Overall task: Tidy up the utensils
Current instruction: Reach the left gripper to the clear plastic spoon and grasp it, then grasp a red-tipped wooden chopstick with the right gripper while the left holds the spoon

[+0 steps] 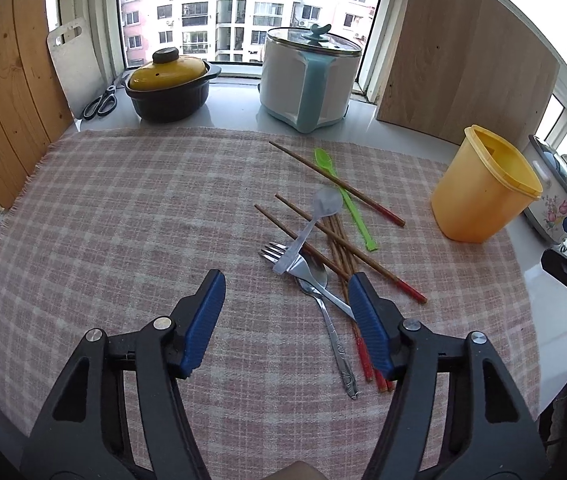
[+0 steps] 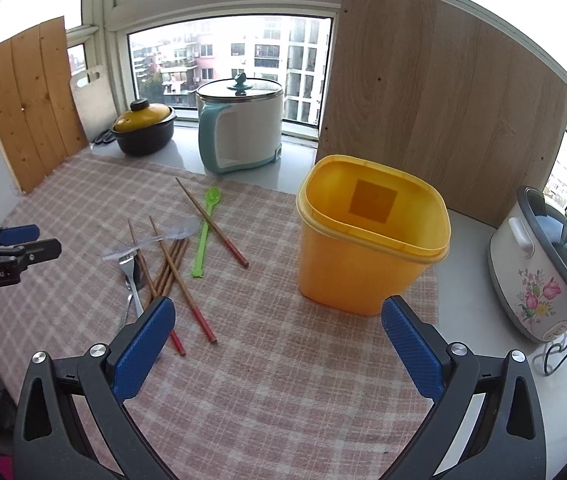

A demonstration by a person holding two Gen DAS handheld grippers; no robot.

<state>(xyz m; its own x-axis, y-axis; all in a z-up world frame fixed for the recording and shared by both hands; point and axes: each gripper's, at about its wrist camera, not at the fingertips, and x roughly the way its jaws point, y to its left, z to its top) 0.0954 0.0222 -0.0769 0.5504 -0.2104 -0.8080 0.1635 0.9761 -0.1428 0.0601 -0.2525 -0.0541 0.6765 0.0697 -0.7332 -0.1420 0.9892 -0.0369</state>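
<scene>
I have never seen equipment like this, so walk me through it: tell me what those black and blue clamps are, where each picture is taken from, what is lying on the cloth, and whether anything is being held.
The clamps are two hand-held grippers, one in each of a person's hands; no robot arm is involved. Each carries a wide-angle camera looking along its two blue-padded fingers.

One picture looks out from the left gripper, the other from the right gripper. Both stand open and hold nothing.

On the checked cloth lies a loose pile: wooden chopsticks with red ends, a metal fork, a metal spoon, a clear plastic spoon and a green plastic spoon. Beside them stands an open yellow container, with no utensils visible in it.

Behind, by the window, are a yellow-lidded pot, a white and teal cooker and scissors.
</scene>
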